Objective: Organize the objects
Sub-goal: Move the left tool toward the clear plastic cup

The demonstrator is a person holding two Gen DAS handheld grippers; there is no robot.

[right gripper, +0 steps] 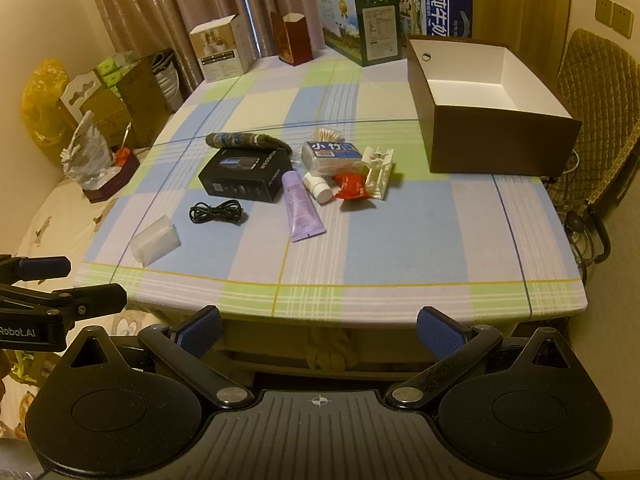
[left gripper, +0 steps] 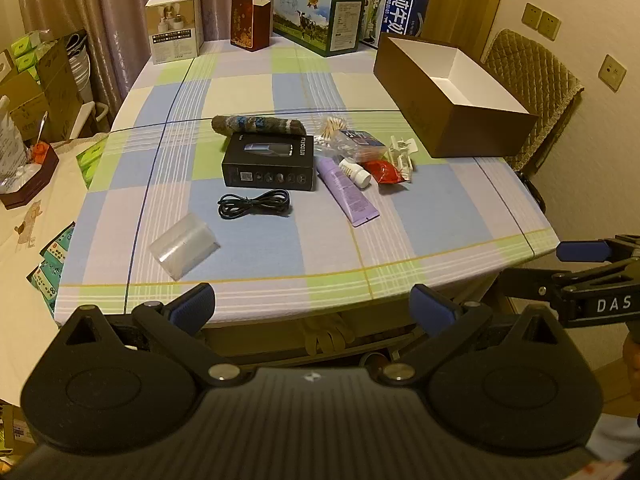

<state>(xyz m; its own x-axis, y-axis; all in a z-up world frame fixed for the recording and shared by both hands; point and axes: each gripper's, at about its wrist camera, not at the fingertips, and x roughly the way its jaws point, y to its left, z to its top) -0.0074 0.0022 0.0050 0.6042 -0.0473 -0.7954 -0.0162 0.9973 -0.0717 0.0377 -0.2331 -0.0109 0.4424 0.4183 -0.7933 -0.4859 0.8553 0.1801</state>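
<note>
Both grippers, left gripper (left gripper: 312, 306) and right gripper (right gripper: 318, 328), hang wide open and empty; the small bottle (right gripper: 318, 187) could roll off the table (right gripper: 400, 240) if nudged.

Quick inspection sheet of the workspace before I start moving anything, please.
Surface: table with a checked cloth, near half bare.
Job's things: open brown box, empty; black box; rolled sock; purple tube; white bottle; swab pack; red packet; white clip; clear case.
Clutter: cartons along the far edge.
Grippers: left tongs and right tongs open, off the near edge, holding nothing.
Cables: coiled black cable, lying alone.
Surroundings: curtain, padded chair, stacked boxes.
</note>
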